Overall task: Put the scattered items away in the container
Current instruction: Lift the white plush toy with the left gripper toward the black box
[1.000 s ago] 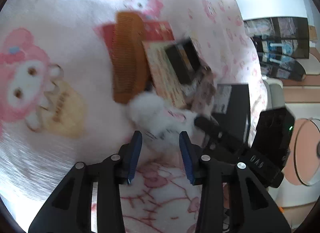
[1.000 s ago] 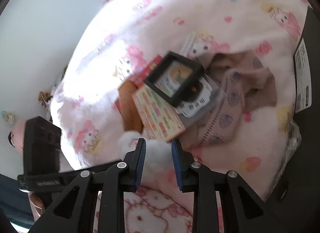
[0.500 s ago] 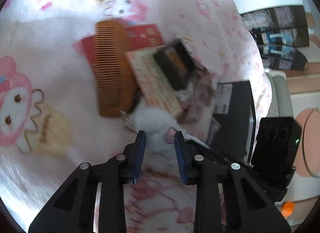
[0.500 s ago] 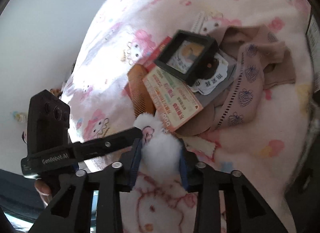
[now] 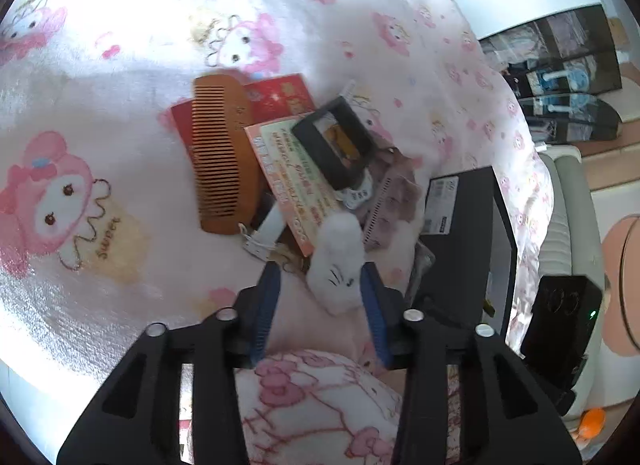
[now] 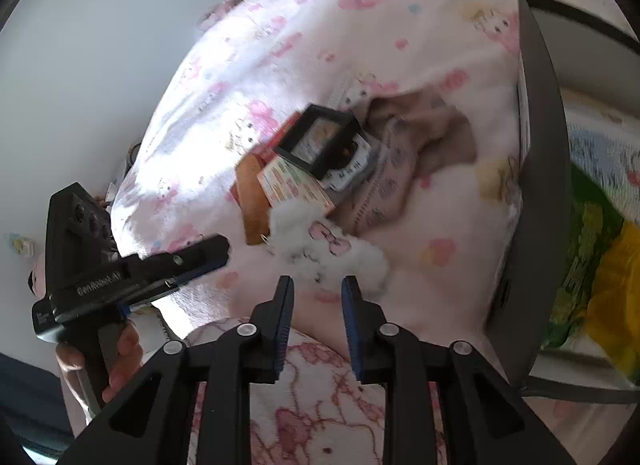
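1. The white plush toy (image 5: 340,265) lies on the blanket (image 5: 120,305) between the fingers of the left gripper (image 5: 320,271); its jaws have just been opening and stand wide, not pressing it
2. The right gripper (image 6: 318,282) is pinched narrow at the plush's edge
3. Best to close squarely on the body, lift it clear of the card pile (image 5: 296,181), then carry it to the dark box (image 6: 540,145) just beside

The left wrist camera sat just behind the left claw (image 5: 320,297) and looked steeply down from close range over the pink cartoon-print blanket (image 5: 120,65). The right wrist camera looked down past the right claw (image 6: 318,293) from the opposite side, equally near. Both views shared the wooden comb (image 5: 220,161), the black picture frame (image 6: 320,141), the white plush toy (image 5: 340,265) and the dark container (image 6: 540,185).
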Demonstrator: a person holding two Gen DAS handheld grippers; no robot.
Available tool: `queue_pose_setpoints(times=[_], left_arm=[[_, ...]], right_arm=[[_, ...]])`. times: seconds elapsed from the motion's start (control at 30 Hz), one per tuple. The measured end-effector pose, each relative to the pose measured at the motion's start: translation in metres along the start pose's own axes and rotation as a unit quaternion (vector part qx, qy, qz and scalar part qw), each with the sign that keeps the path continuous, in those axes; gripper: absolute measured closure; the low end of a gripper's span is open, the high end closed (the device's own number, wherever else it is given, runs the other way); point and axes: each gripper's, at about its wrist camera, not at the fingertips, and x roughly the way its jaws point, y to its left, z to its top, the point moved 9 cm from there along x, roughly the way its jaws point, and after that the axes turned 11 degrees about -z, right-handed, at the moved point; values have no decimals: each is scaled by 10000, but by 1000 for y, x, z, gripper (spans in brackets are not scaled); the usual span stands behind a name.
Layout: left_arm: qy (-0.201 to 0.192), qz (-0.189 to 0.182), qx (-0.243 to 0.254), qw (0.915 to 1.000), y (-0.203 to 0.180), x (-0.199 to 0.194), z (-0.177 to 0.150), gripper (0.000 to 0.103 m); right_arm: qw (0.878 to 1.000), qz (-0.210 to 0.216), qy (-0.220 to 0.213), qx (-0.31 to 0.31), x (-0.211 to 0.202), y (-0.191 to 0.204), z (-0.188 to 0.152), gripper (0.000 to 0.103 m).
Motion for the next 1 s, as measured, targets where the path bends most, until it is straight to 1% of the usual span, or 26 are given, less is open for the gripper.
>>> queue_pose_setpoints(times=[0.03, 0.07, 0.13, 0.2, 0.3, 0.37, 0.4, 0.43, 0.47, 0.53, 0.6, 0.67, 0.7, 0.77, 0.8, 0.83, 0.87, 0.9, 0.93, 0.97, 1.0], left_arm=[[26, -60, 30, 10000, -2, 4, 2, 54], [49, -69, 91, 9999, -4, 9, 5, 53], [213, 61, 248, 9994, -6, 24, 13, 52], [391, 28, 392, 9985, -10, 39, 18, 52], [686, 120, 468, 9965, -9, 62, 23, 51], [838, 208, 472, 9952, -4, 72, 21, 54], [854, 263, 488, 9948, -1, 73, 19, 65], [859, 314, 475, 9947, 3, 73, 18, 72], [832, 333, 422, 9951, 6, 71, 18, 72], [721, 408, 285, 9962, 17, 61, 18, 72], [649, 440, 244, 9966, 22, 53, 17, 72], [664, 267, 186, 9973, 22, 50, 16, 72], [668, 156, 137, 9975, 22, 51, 16, 70], [672, 28, 74, 9977, 22, 55, 19, 65], [659, 10, 87, 9978, 21, 58, 21, 64], [660, -5, 106, 9978, 20, 62, 23, 59], [681, -18, 78, 9976, 21, 66, 23, 58], [704, 5, 26, 9975, 22, 69, 23, 59], [712, 49, 44, 9974, 20, 68, 22, 69], [704, -28, 104, 9975, 13, 65, 20, 73], [658, -57, 185, 9976, 7, 60, 19, 73]], right_arm=[[10000, -11, 23, 45, 7, 2, 0, 75], [9999, -24, 54, 88, 12, 2, 1, 73], [9998, -38, 191, 68, 19, 0, -1, 63], [9990, -183, 415, 19, 33, -2, -7, 62], [9968, -368, 707, 44, 57, -8, -15, 62], [9953, -518, 800, 149, 71, -17, -16, 62], [9952, -517, 805, 204, 74, -19, -15, 61], [9952, -429, 827, 297, 77, -20, -14, 59], [9951, -337, 849, 380, 80, -20, -13, 58], [9955, -201, 812, 447, 82, -18, -10, 57], [9966, -116, 635, 505, 79, -16, -5, 57], [9973, 38, 391, 625, 72, -15, 2, 57], [9971, 104, 300, 693, 70, -14, 6, 57], [9973, 55, 196, 712, 71, -15, 14, 57], [9973, -35, 128, 724, 72, -17, 19, 57], [9973, -48, 93, 728, 73, -18, 23, 57], [9974, 1, 84, 716, 75, -17, 25, 57], [9975, 97, 94, 687, 78, -16, 27, 58], [9973, 115, 186, 701, 83, -17, 26, 63], [9972, 125, 238, 701, 84, -16, 25, 65], [9975, 167, 192, 659, 81, -14, 26, 67]])
